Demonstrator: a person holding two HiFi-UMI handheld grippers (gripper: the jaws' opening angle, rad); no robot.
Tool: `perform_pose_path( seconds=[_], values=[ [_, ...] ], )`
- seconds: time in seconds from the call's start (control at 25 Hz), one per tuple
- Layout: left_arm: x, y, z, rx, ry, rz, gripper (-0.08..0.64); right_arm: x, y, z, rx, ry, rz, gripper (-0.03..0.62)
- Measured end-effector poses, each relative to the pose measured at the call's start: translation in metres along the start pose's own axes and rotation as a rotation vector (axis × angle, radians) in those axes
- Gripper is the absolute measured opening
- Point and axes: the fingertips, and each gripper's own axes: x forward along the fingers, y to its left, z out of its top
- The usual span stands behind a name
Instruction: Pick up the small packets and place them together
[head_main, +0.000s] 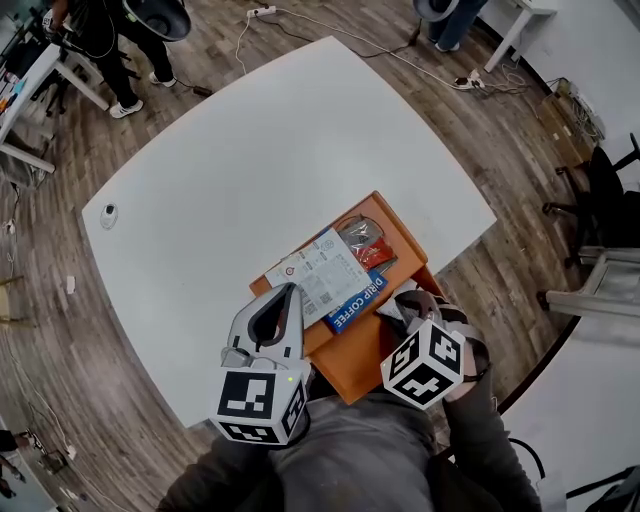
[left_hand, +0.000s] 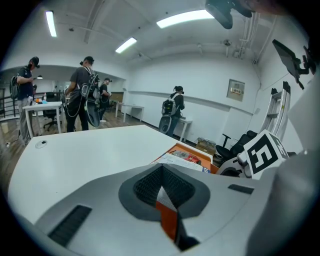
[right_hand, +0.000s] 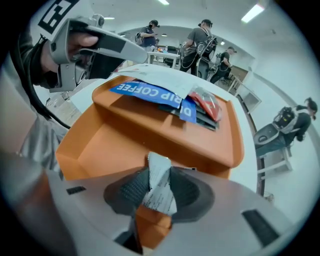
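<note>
Clamping a small silvery printed packet (right_hand: 159, 170), the right gripper (right_hand: 157, 192) points steeply down over the lower compartment of the orange tray (right_hand: 165, 132), jaws pressed on the packet's lower part. The packet sticks up between the jaws, just in front of the tray's inner wall. On the tray's upper level a blue DRIP COFFEE packet (right_hand: 150, 93), a red packet (right_hand: 207, 105) and a white printed packet (head_main: 322, 270) overlap. The left gripper (left_hand: 162, 180) hovers near the white printed packet, jaws clenched together with nothing between them. The tray sits on the white surface (head_main: 230, 190) near its edge
</note>
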Motion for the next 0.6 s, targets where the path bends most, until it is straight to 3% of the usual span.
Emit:
perform_pose_path(
  seconds=[0.6],
  values=[
    [-0.009, 0.002, 0.005, 0.005, -0.019, -0.005, -0.003, -0.018, 0.002, 0.023, 0.001, -0.072, -0.029, 0.092]
  ],
)
